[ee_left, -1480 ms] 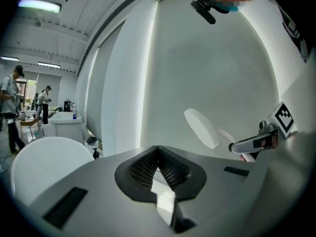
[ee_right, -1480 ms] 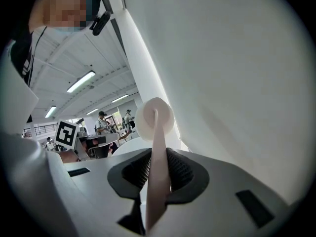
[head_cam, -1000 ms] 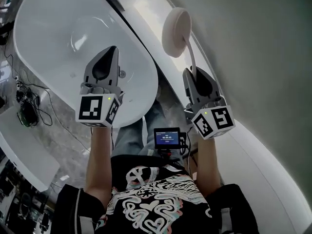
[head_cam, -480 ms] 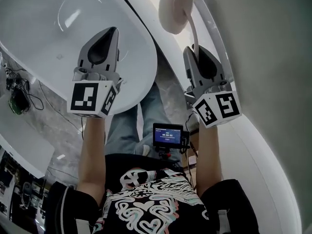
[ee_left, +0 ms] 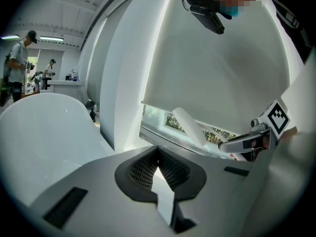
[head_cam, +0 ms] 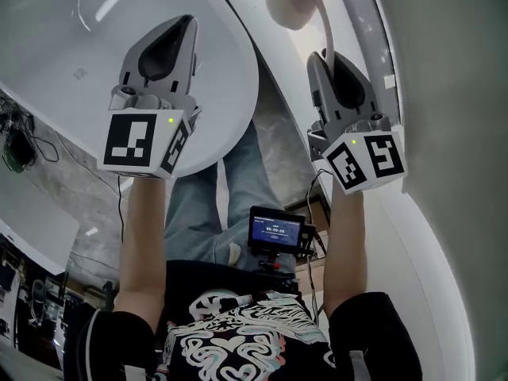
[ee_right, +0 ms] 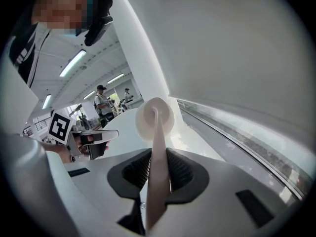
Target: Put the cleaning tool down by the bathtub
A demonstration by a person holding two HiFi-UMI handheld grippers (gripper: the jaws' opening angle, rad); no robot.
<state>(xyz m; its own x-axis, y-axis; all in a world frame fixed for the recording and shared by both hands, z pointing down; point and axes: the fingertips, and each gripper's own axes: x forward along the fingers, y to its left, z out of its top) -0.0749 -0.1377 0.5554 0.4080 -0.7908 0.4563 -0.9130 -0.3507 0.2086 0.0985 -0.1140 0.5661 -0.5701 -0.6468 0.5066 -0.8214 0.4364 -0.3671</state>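
Observation:
The cleaning tool is a round cream pad on a thin pale handle, seen at the top of the head view. My right gripper is shut on that handle, the pad sticking out past its jaws. In the right gripper view the handle runs up between the jaws of my right gripper to the pad of the cleaning tool. The white bathtub lies to the left. My left gripper hovers over the tub's near rim, and in its own view my left gripper is shut with nothing in it.
A strip of marbled floor runs between the tub and a white curved wall on the right. A small monitor hangs at my chest. Cables lie on the floor at left. People stand in the distance.
Both grippers have risen toward the top of the head view. The tool's pad has gone to the top edge, still held by the right gripper. The left gripper stays shut and empty.

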